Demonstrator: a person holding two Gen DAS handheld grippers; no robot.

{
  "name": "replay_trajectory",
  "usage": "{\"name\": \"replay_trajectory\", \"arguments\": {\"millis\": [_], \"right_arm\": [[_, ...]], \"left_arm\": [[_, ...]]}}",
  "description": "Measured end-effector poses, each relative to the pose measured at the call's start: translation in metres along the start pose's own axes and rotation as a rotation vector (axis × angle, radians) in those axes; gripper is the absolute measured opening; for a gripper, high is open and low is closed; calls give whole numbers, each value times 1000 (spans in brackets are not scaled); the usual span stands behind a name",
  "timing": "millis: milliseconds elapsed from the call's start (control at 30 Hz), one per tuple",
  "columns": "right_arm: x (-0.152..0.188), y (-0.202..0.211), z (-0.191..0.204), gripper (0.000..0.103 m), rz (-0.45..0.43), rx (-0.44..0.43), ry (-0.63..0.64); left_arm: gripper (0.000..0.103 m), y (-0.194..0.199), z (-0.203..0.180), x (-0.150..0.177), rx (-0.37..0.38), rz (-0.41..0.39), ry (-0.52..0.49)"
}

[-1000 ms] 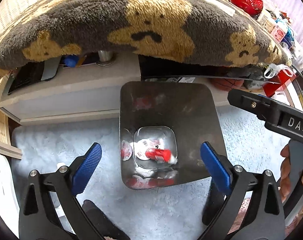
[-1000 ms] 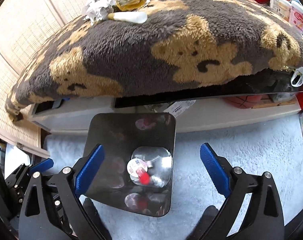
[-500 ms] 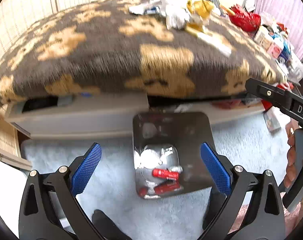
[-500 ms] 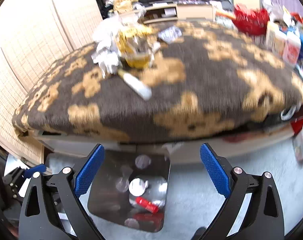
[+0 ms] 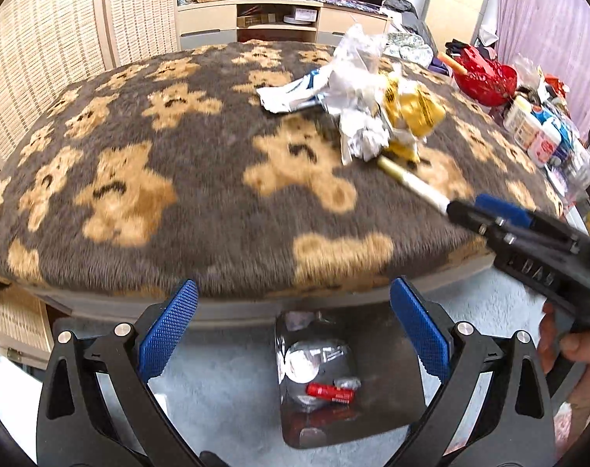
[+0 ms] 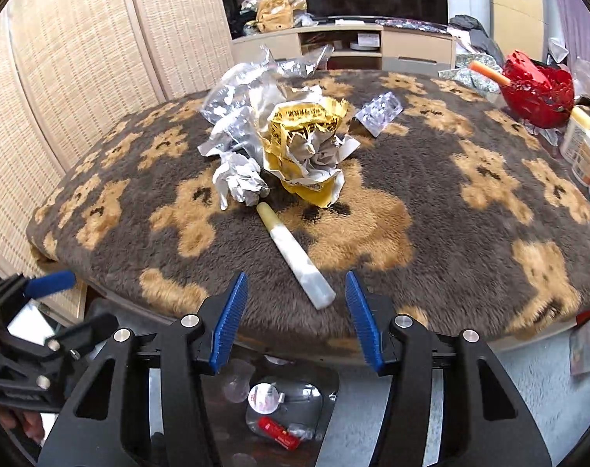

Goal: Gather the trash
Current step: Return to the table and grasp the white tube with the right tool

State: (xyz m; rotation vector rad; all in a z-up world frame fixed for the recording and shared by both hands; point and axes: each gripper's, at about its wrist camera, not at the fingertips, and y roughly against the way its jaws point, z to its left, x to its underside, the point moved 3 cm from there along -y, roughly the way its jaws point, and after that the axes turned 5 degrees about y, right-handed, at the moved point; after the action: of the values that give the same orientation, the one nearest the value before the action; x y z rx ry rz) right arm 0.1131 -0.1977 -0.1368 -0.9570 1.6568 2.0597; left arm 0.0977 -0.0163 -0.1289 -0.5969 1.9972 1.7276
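Right wrist view: white tube (image 6: 295, 255) lay on the bear-print blanket (image 6: 431, 194), near end just ahead of the jaws.
Right gripper (image 6: 297, 317) jaws were closing, pads not touching the tube, nothing clamped. Left gripper (image 5: 293, 332) jaws stood wide, released, empty. Crumpled wrappers (image 6: 287, 144) sat beyond the tube's far end. Metal bin (image 5: 345, 381) on the floor below held a red item (image 5: 330, 392).

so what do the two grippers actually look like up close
Both match: the left gripper and right gripper have black plastic arms with triangular cutouts, silver round bolts, and blue cross-hatched pads. The right one's body carries white lettering on its side. No cables or sleeves show.
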Motion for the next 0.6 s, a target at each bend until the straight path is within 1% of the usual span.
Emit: {"name": "replay_trajectory", "arguments": {"millis": [133, 233, 300, 400, 433, 467, 600], "right_arm": [[-2, -16, -5, 50, 17, -9, -11], [-3, -28, -7, 46, 34, -17, -4], [-2, -33, -7, 38, 31, -7, 10], [-3, -34, -8, 30, 22, 23, 42], [-4, -35, -8, 28, 21, 42, 55], [-4, -35, -10, 24, 17, 60, 61], [-5, -32, -29, 15, 8, 94, 0]], "left_arm": [[94, -11, -2, -17, 4, -4, -9], [94, -20, -3, -26, 13, -3, -11], [94, -27, -3, -31, 21, -2, -10], [94, -37, -7, -40, 37, -2, -18], [94, -40, -10, -44, 42, -5, -22], [93, -43, -13, -47, 47, -8, -27], [93, -51, -28, -59, 70, -25, -53]]}}
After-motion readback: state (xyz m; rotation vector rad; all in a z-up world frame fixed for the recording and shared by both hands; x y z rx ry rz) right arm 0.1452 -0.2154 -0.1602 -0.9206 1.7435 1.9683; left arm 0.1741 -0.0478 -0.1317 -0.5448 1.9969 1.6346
